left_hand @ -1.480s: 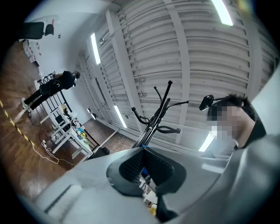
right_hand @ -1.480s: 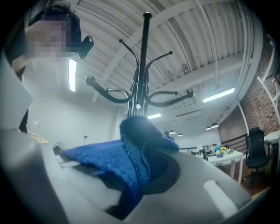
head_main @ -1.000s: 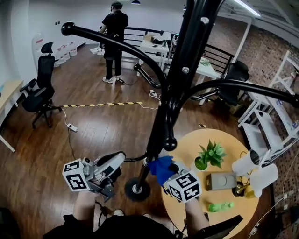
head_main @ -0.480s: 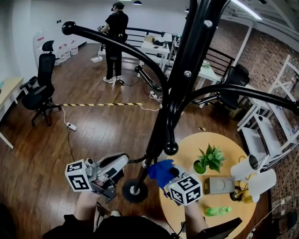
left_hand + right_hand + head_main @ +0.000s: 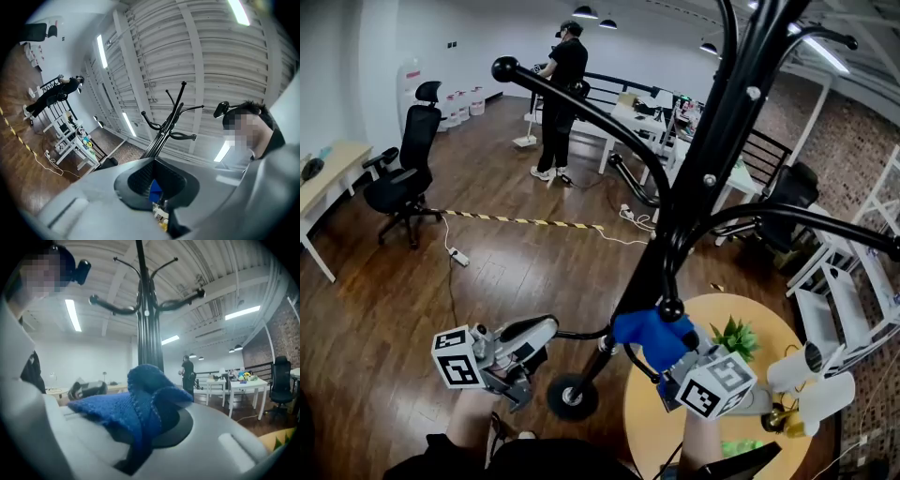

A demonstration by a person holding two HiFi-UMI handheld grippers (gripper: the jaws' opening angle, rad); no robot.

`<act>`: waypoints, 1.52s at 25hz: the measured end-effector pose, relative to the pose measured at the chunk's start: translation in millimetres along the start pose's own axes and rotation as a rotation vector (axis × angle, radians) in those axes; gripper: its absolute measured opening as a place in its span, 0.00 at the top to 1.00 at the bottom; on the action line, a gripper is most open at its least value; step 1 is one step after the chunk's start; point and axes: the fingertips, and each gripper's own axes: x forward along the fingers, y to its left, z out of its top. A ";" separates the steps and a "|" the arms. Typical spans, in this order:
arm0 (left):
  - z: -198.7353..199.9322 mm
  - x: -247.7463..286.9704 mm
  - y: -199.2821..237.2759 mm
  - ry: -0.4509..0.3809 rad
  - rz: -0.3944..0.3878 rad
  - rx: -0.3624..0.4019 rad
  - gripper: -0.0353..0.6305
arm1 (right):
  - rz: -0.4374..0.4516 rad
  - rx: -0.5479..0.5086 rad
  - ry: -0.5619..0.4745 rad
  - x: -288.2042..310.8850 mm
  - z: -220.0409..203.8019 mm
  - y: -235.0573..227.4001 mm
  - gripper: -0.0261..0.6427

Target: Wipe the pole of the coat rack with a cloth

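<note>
The black coat rack pole (image 5: 639, 283) rises from its round base (image 5: 572, 397) on the wooden floor and spreads into curved hooks. My right gripper (image 5: 671, 352) is shut on a blue cloth (image 5: 652, 336), which sits against the pole's right side just under a ball-tipped hook (image 5: 672, 308). In the right gripper view the cloth (image 5: 136, 406) bunches over the right gripper (image 5: 145, 430), with the pole (image 5: 149, 333) right behind it. My left gripper (image 5: 544, 329) hangs left of the pole with its jaws together and nothing in them. In the left gripper view, the left gripper (image 5: 157, 197) points up at the pole (image 5: 161, 138).
A round wooden table (image 5: 649, 412) stands right of the base with a potted plant (image 5: 737, 337) and a white lamp (image 5: 814, 367). A person (image 5: 561, 98) stands far back by white desks. An office chair (image 5: 405, 173) and striped floor tape (image 5: 516, 221) lie to the left, and white shelves (image 5: 844, 300) to the right.
My right gripper has carried the blue cloth up and to the right along the pole, up under the ball-tipped hook. The left gripper has hardly moved. The head view has tilted up.
</note>
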 end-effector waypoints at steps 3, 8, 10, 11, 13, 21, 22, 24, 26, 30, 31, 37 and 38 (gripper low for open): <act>4.4 -4.3 -3.8 -0.014 -0.004 0.011 0.94 | -0.015 -0.040 -0.176 -9.1 68.8 0.0 0.93; 16.5 -11.8 -8.4 -0.028 -0.020 0.025 0.94 | -0.040 -0.124 -0.447 -24.5 177.1 8.1 0.93; 18.8 -12.6 -11.3 -0.030 -0.030 0.034 0.94 | -0.054 -0.196 -0.509 -35.5 207.9 17.2 0.93; 20.1 -13.1 -12.3 -0.031 -0.033 0.038 0.94 | -0.070 -0.225 -0.539 -43.5 219.5 21.1 0.93; 22.0 -13.1 -12.2 -0.030 -0.040 0.040 0.94 | -0.109 -0.259 -0.598 -63.3 235.7 27.6 0.93; 10.6 18.2 -14.8 0.029 -0.114 0.023 0.94 | -0.225 -0.300 -0.850 -167.6 282.0 34.9 0.92; 8.7 20.6 -15.7 0.036 -0.122 0.021 0.94 | -0.236 -0.305 -0.868 -177.8 285.8 35.9 0.92; 6.9 22.8 -17.1 0.043 -0.130 0.021 0.94 | -0.240 -0.311 -0.863 -184.7 287.9 36.4 0.92; 8.1 23.8 -19.2 0.040 -0.130 0.025 0.94 | -0.233 -0.310 -0.870 -184.2 287.3 34.6 0.92; 6.8 21.0 -25.6 0.034 -0.121 0.035 0.94 | -0.224 -0.321 -0.844 -163.6 279.3 33.0 0.92; 6.6 18.0 -26.4 0.030 -0.113 0.037 0.94 | -0.212 -0.326 -0.815 -151.2 274.7 32.1 0.92; 9.3 -10.9 -24.6 -0.024 -0.044 0.038 0.94 | -0.122 -0.273 -0.498 -38.7 212.8 8.0 0.93; 8.7 -14.9 -24.1 -0.029 -0.030 0.037 0.94 | -0.104 -0.251 -0.465 -27.8 199.8 6.2 0.93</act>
